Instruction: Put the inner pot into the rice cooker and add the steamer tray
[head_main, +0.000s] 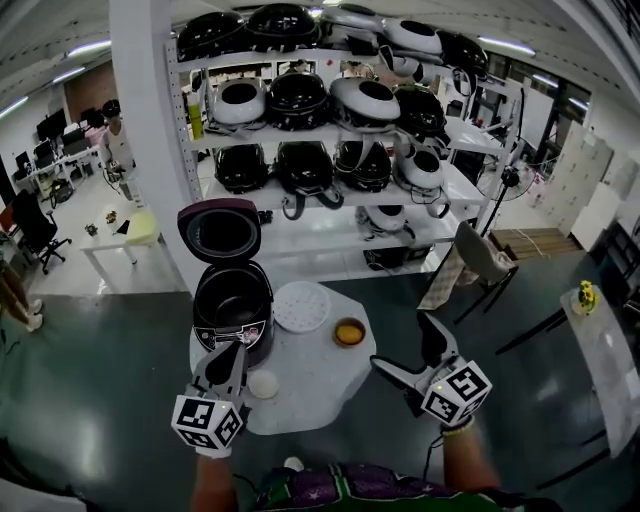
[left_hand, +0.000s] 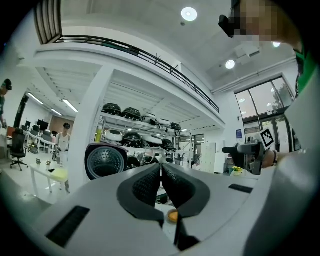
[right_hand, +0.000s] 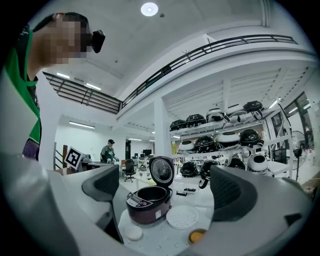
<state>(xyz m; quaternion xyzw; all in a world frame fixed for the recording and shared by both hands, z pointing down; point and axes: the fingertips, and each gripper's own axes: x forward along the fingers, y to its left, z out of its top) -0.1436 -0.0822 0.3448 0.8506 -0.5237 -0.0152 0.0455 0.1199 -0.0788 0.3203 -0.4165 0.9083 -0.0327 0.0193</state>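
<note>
At the lower left of the head view, the left gripper (head_main: 236, 350) has its fingers closed together with nothing between them. Its tips are just short of the rice cooker (head_main: 232, 300). The cooker stands at the left edge of the round table (head_main: 310, 400) with its lid (head_main: 220, 230) tipped up and back. A dark pot appears to be seated in it already, which would leave only the tray to add.

The steamer tray (head_main: 301, 306) lies flat on the table just right of the cooker. I cannot tell whether the two touch. It is a round disc with no long axis, so it will probably have to be picked up by its rim. Right of it sits a small orange bowl (head_main: 349, 331), and a small white dish (head_main: 263, 384) lies near the left gripper.

At the lower right, the right gripper (head_main: 400, 342) is spread wide and empty. The tray lies up and to the left of its fingers. The left tips are nearer the tray but closed, so the open right gripper looks the likelier one to take it.

The right gripper view shows the cooker, tray and bowl low between its own fingers. The left gripper view shows only the lid's inside and a sliver of the bowl, not the tray.
</note>
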